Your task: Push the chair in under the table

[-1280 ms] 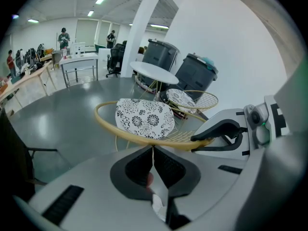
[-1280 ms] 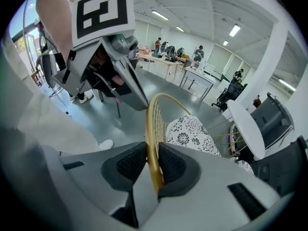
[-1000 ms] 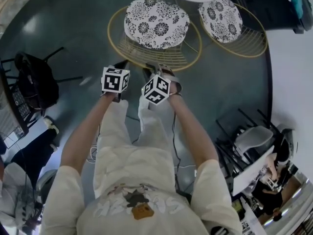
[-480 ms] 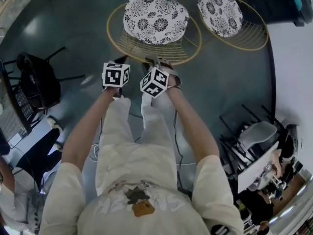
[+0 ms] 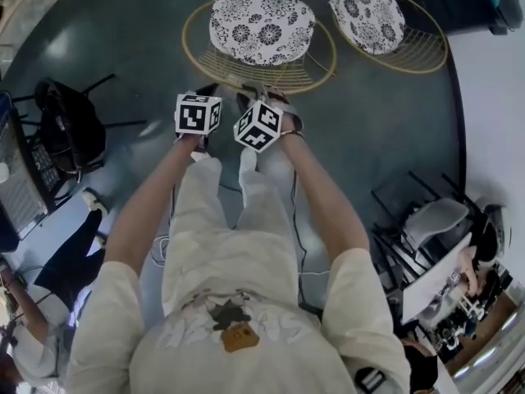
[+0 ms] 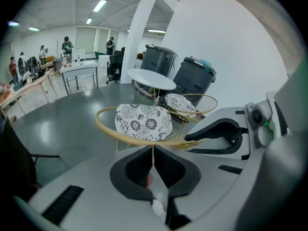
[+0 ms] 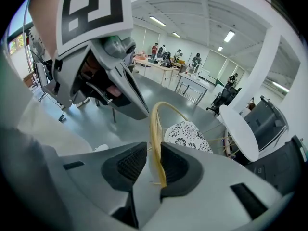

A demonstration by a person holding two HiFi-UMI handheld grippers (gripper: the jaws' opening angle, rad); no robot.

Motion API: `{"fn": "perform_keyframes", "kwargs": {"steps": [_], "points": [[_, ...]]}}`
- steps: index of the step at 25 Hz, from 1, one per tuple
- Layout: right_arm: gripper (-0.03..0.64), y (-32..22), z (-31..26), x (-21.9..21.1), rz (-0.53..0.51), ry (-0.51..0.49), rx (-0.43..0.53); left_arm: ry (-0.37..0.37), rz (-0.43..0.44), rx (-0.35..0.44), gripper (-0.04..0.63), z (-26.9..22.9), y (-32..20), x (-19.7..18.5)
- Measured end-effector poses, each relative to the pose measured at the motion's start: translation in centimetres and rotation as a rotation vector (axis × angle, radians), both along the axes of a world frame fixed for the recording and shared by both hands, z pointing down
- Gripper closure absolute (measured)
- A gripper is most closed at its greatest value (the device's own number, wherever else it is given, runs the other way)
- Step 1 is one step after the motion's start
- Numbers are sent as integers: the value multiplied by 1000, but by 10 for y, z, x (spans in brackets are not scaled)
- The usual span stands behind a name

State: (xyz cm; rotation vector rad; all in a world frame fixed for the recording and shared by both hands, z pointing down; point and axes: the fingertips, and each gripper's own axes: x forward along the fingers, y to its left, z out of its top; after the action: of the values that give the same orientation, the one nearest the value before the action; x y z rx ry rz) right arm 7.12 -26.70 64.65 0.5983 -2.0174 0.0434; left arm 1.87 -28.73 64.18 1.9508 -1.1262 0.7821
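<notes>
Gold wire sits in both tongs: my left gripper is pinched onto a thin upright strand, and my right gripper clamps the back rim of the chair at 12 o'clock. An uneven push could, I judge, swing it into the second chair at 1 o'clock. Its seat faces the table at 12, and the oval's long axis runs 9 to 3.

I count two gold wire chairs, the chair at upper centre and the chair at upper right, two patterned cushions, one round white surface, two dark bins.
</notes>
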Motion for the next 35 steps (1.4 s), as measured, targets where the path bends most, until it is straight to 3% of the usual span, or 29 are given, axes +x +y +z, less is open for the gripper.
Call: {"fn": "perform_keyframes", "kwargs": {"steps": [9, 18, 25, 28, 32, 35], "points": [[537, 11, -51, 9, 52, -91, 59, 1, -22, 71, 583, -48, 24, -3], [572, 26, -122, 14, 216, -316, 74, 16, -40, 175, 584, -112, 46, 0], [586, 47, -187, 23, 233, -453, 66, -28, 10, 302, 584, -173, 76, 23], [586, 64, -213, 28, 244, -506, 46, 8, -5, 330, 584, -200, 91, 32], [586, 88, -234, 43, 294, -574, 3, 130, -41, 339, 584, -238, 112, 46], [586, 109, -247, 54, 320, -582, -43, 156, -47, 349, 584, -261, 131, 52]]}}
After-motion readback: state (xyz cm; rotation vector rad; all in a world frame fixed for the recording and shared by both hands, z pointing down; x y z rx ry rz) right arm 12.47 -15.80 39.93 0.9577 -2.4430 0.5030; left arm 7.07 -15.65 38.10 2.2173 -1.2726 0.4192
